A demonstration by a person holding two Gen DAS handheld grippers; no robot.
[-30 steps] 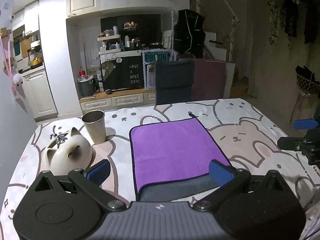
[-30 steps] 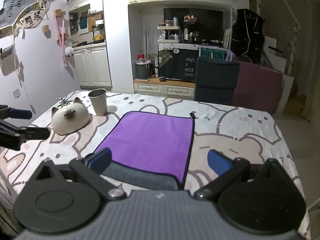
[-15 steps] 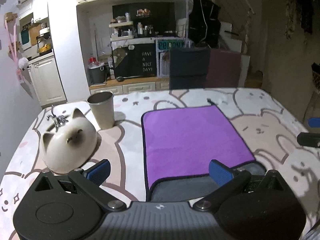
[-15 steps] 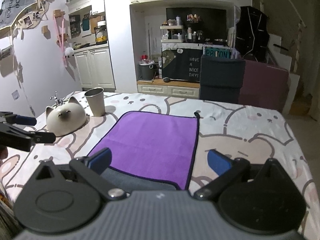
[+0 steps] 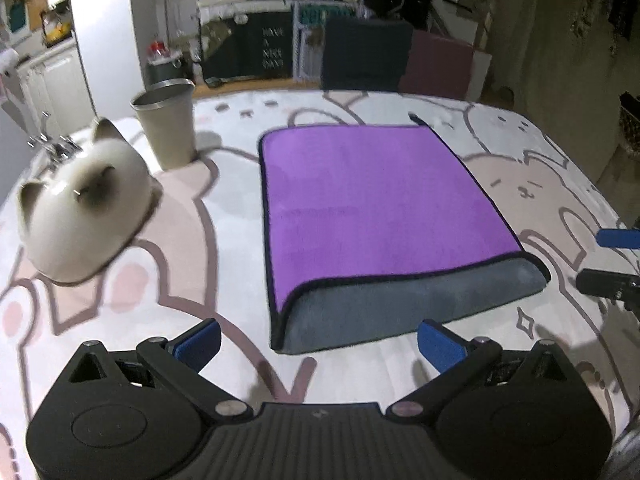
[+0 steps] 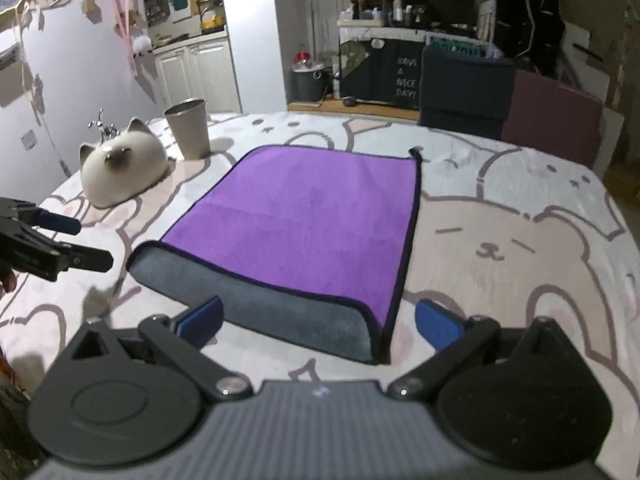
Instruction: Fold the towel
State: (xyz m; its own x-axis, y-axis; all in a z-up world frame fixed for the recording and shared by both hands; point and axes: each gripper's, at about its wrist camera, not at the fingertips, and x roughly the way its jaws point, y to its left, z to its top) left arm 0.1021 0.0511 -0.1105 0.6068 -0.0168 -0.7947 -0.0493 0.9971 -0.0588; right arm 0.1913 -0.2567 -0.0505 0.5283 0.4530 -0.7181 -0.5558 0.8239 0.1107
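Lying flat on the bear-print tablecloth (image 5: 520, 168): purple towel (image 5: 372, 200), grey underside (image 6: 280, 312) showing along the near edge. Hovering low just before that edge, spread wide and gripping nothing: left gripper (image 5: 318, 344) and right gripper (image 6: 318, 320). Sitting left: cat-shaped ceramic dish (image 5: 80, 216), metal cup (image 5: 168, 124).

Black gripper (image 5: 318, 342), blue fingertips (image 5: 198, 342)
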